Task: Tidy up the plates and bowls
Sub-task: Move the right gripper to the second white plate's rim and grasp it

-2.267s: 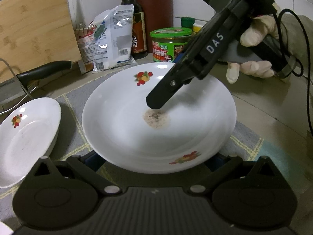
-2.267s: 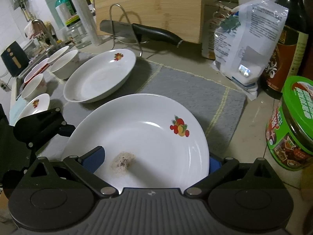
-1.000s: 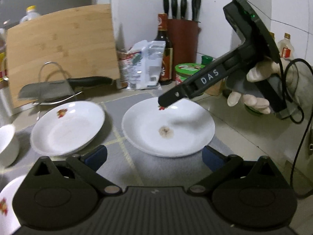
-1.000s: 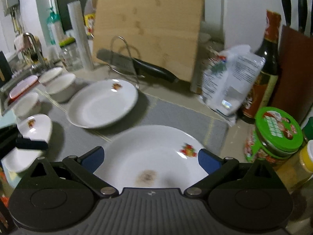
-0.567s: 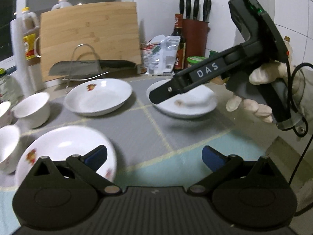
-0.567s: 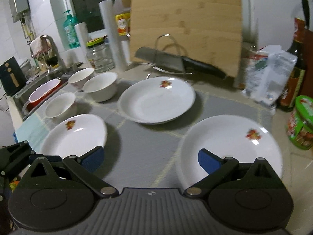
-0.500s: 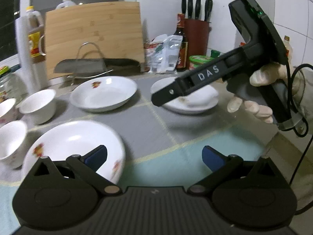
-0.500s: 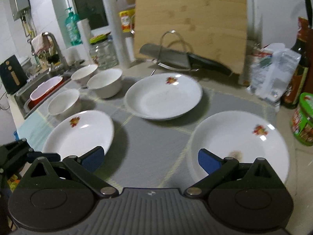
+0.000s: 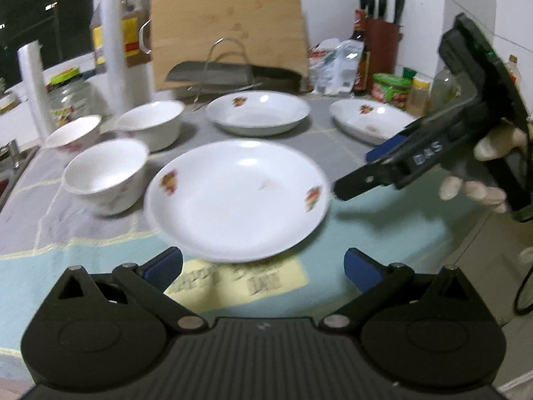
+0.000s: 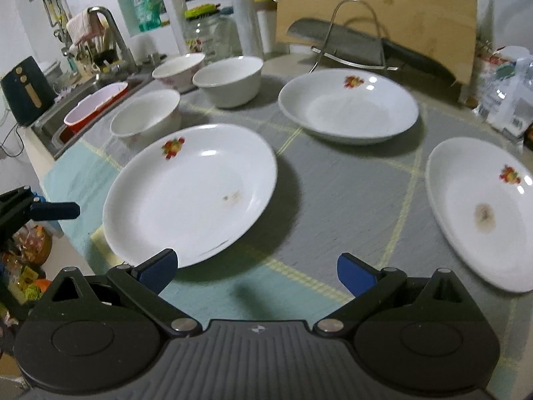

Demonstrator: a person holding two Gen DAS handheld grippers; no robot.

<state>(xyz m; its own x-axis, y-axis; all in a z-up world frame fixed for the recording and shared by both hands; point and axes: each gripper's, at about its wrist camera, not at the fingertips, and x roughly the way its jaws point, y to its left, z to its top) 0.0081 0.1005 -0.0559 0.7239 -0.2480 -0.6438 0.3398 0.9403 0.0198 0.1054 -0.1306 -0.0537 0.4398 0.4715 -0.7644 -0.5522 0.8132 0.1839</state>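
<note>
On the mat at 12 o'clock of my left gripper (image 9: pixel 263 261), the near plate (image 9: pixel 238 196) is lying free. Both grippers are gaping, holding nothing; my right gripper (image 10: pixel 256 268) is hovering beside its rim. I am judging I should pinch the rim squarely, avoiding the bowl (image 9: pixel 105 175) at 10 o'clock.

A wooden cutting board (image 10: pixel 376 6) is leaned against the wall, with a cleaver (image 10: pixel 336 45) held in a wire rack (image 10: pixel 349 30) (in front of it). A green-lidded jar (image 9: pixel 391 87) is seen beside a knife block (image 9: pixel 383 45).
</note>
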